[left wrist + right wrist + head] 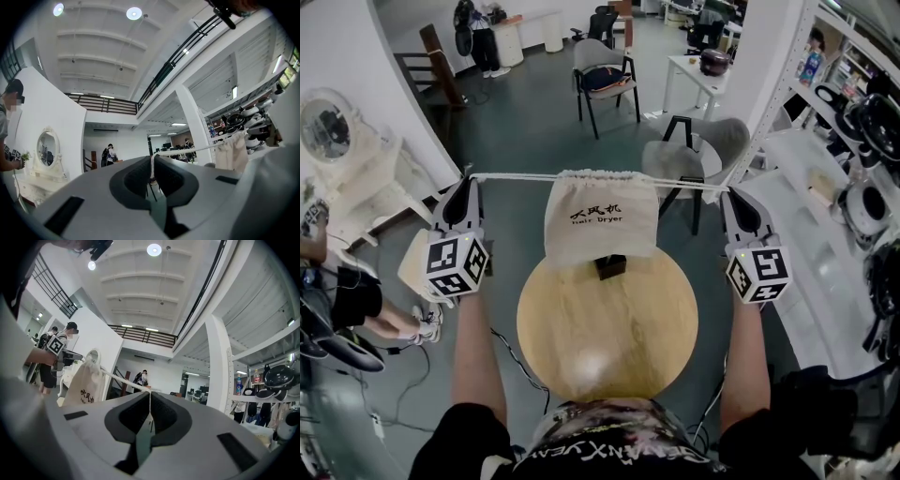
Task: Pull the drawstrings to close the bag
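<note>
1. Here, in the head view, the cream bag [600, 220] hangs between the two tongs, above the far rim of the round wooden surface [609, 328]. Its mouth is gathered tight and black print shows on its front. Whether its lower edge rests on the surface I cannot tell. A small dark box [610, 266] sits on the surface just under that edge. The left tongs [469, 180] are out to the left of the bag and the right tongs [727, 193] out to the right, both well clear of the surface's sides. The left drawstring [516, 176] and the right drawstring [689, 184] run taut and nearly level from the bag's gathered top to the tips of the tongs. A forearm reaches forward behind each of the tongs.

2. In the left gripper view, the jaws of the left tongs are pressed together with the white left drawstring pinched between them. The cord leaves the tips and runs straight off to the right, to the bag, which hangs in front of a set of shelves [253, 122]. A white vanity mirror [46, 149] stands at the left.

3. In the right gripper view, the jaws of the right tongs are likewise closed on the right drawstring. The cord rises from the tips towards the upper left and meets the bunched top of the bag. The bag's printed side faces this camera. Just beyond the bag is the marker cube [56, 345] of the left tongs.
</note>
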Tool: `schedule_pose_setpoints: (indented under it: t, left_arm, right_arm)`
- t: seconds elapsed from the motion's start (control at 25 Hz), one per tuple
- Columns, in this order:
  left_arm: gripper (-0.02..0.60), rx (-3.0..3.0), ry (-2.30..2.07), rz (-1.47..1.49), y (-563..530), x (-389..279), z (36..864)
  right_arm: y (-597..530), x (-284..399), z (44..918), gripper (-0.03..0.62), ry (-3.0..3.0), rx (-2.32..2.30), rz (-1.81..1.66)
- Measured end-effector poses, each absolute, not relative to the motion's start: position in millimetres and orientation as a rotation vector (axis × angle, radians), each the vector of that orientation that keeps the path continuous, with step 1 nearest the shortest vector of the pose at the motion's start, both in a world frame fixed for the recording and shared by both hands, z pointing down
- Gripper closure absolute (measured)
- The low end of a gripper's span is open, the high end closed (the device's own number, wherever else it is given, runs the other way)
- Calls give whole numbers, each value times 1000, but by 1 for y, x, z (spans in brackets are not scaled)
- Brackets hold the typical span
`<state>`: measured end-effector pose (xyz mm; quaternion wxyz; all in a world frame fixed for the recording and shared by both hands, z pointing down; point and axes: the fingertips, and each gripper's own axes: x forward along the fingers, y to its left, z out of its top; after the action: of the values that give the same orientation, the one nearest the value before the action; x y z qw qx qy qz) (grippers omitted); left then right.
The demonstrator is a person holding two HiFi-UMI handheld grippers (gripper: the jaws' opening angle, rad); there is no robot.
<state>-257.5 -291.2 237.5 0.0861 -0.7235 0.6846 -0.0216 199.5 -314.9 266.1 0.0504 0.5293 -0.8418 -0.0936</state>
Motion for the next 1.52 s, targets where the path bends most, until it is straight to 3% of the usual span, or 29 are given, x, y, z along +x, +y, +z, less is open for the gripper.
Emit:
schedule_pose_setpoints:
  t: [1.52]
  left_arm:
    - [548, -2132, 2047, -85, -292, -259, 240]
  right_arm:
    - [-323, 198, 273, 589, -2580, 1594, -274]
